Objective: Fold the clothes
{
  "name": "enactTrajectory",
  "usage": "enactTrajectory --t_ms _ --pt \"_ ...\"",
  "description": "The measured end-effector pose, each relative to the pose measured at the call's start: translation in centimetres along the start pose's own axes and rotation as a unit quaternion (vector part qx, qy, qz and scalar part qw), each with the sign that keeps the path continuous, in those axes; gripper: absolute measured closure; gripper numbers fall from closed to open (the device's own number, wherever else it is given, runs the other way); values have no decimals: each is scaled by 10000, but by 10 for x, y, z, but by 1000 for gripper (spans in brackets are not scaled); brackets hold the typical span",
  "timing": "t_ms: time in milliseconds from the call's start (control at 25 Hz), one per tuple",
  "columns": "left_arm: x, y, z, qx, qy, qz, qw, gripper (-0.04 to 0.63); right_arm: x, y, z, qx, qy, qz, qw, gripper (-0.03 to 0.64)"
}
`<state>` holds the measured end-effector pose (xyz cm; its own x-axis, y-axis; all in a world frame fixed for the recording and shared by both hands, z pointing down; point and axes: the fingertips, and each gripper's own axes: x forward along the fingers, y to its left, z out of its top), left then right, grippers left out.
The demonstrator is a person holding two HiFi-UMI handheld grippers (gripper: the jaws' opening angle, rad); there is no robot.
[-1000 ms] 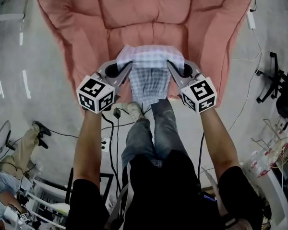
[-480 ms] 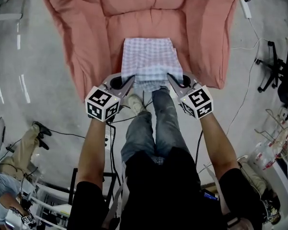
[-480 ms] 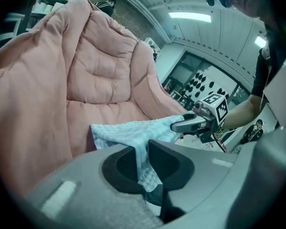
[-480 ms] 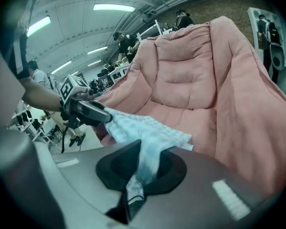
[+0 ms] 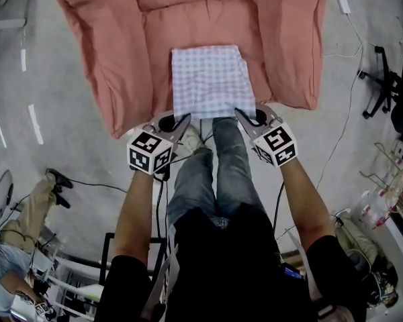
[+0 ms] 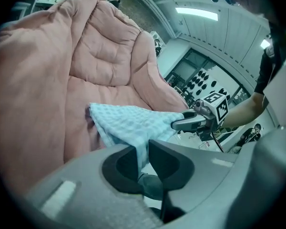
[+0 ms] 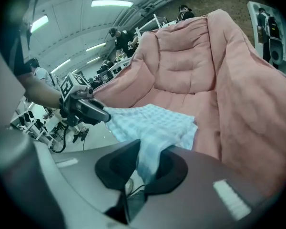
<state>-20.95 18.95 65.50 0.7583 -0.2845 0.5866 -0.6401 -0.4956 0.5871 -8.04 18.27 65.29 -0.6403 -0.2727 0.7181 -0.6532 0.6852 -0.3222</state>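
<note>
Cloth sits pinched in both tongs: the left gripper (image 6: 142,149) is clamped on the near left corner of the checked garment (image 5: 208,79), and the right gripper (image 7: 150,159) on the near right corner, a grip only the 2 gripper views show. The head view alone shows the garment lying flat, nearly square, its near edge spanning tong to tong, the rest running away from them across the pink cushion (image 5: 114,52). Each marker cube (image 5: 150,153) carries black-and-white square patterns

The cloth (image 5: 207,79) is patterned in a pale blue-and-white check. The quilted cushion (image 5: 121,52) is coloured salmon pink. The floor (image 5: 67,153) is finished grey.
</note>
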Motion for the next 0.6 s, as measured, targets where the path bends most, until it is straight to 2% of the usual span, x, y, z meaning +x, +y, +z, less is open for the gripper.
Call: enactTrajectory --t_ms 400,600 --pt "10 -3 -40 131 378 231 9989 545 4 3 -41 282 247 -50 9993 552" --pt "10 5 -58 33 488 391 9980 536 0 -2 -64 384 438 -119 9982 519"
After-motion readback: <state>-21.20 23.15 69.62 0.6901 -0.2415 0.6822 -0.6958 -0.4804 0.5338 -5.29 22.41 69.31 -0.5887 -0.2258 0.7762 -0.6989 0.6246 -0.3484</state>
